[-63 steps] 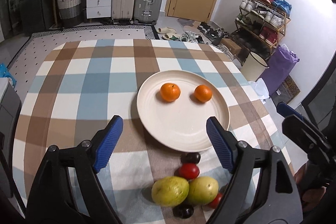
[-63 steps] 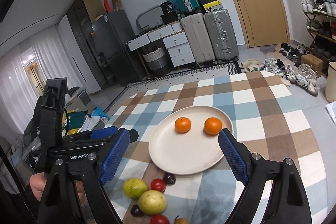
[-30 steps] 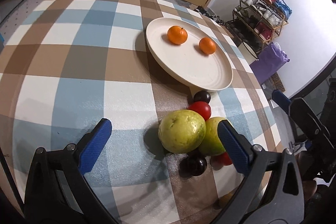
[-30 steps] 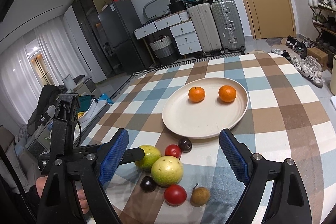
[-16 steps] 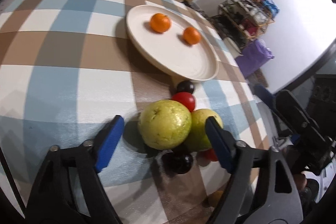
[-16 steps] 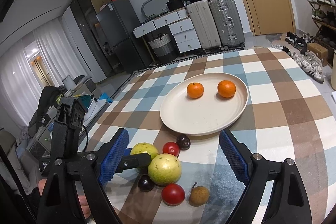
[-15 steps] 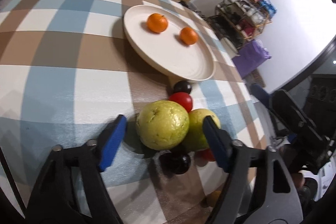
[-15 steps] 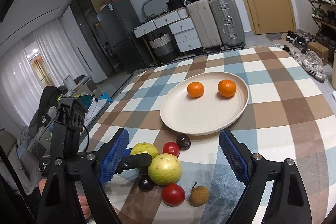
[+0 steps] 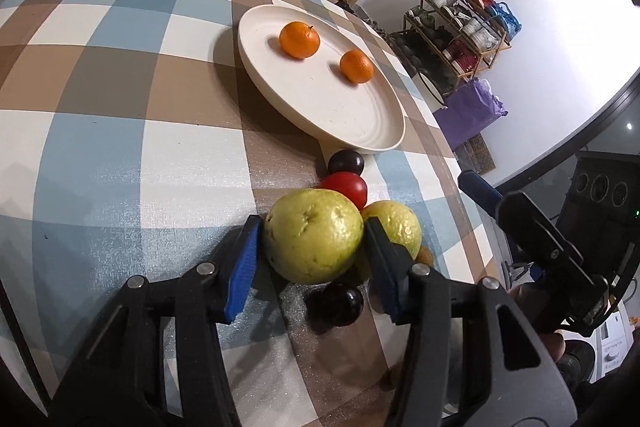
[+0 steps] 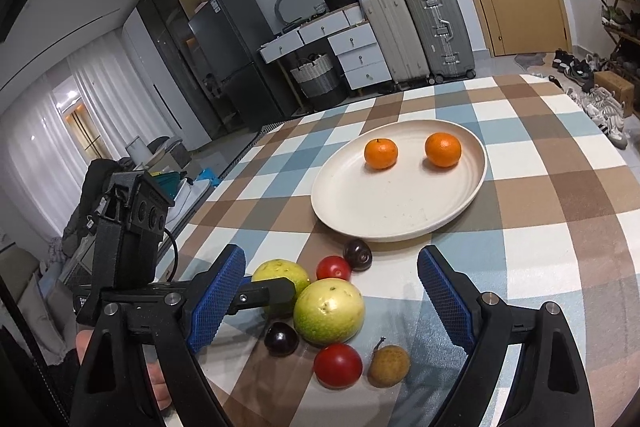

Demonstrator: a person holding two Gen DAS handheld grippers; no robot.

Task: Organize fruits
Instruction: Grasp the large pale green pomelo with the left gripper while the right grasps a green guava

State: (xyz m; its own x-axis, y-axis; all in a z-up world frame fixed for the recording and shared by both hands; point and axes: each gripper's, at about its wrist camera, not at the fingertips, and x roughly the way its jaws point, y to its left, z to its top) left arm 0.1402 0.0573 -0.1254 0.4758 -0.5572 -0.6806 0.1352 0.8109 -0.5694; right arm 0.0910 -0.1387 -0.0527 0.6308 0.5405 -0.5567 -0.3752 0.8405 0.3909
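Note:
My left gripper point(image 9: 311, 227) is closing its jaws around a green guava point(image 9: 312, 247) on the checked tablecloth, and both blue pads touch its sides. A second guava point(image 9: 396, 225) lies right behind it, with a red tomato point(image 9: 346, 187) and dark plums point(image 9: 346, 163) around. In the right wrist view one left finger point(image 10: 260, 293) crosses that held guava point(image 10: 280, 273). My right gripper point(image 10: 330, 259) stands open above the fruit pile, holding nothing. Two oranges point(image 10: 381, 153) sit on the cream plate point(image 10: 400, 211).
Nearer the right camera lie another tomato point(image 10: 338, 365), a small brown fruit point(image 10: 388, 365) and a dark plum point(image 10: 280, 339). The table edge drops off at right toward a shoe rack point(image 9: 460, 23). Suitcases point(image 10: 416, 31) and drawers stand beyond the table.
The left gripper came down onto the pile and narrowed its jaws from wide open until the pads met the near guava. The right gripper has stayed still and open.

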